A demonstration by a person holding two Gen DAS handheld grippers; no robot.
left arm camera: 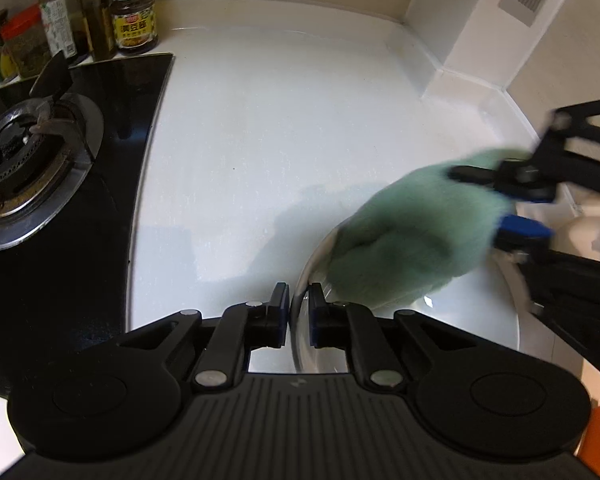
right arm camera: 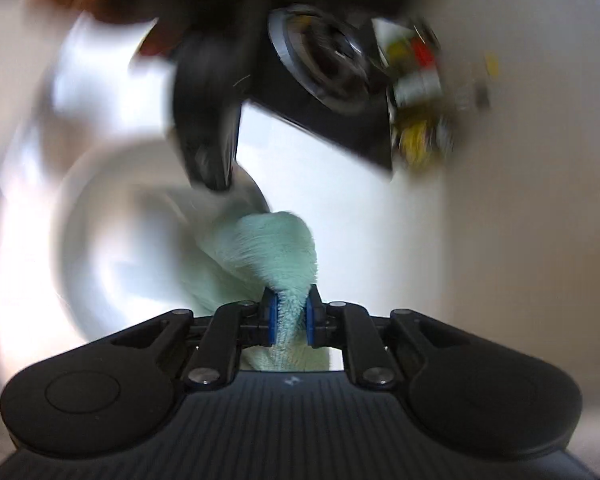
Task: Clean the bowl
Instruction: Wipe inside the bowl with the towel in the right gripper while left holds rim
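Observation:
A white bowl point(left arm camera: 476, 312) sits on the white counter at the lower right of the left wrist view. My left gripper point(left arm camera: 299, 308) is shut on the bowl's near rim. My right gripper point(left arm camera: 512, 200) comes in from the right, shut on a green fluffy cloth point(left arm camera: 412, 240) that hangs into the bowl. In the blurred right wrist view, the right gripper point(right arm camera: 291, 312) pinches the cloth point(right arm camera: 276, 248) over the bowl point(right arm camera: 112, 240), and the left gripper point(right arm camera: 216, 184) shows on the bowl's far rim.
A black gas hob point(left arm camera: 52, 184) with a burner lies to the left of the bowl. Jars and bottles point(left arm camera: 134, 20) stand at the back left. A white wall column point(left arm camera: 480, 24) rises at the back right. White counter point(left arm camera: 268, 152) spreads between them.

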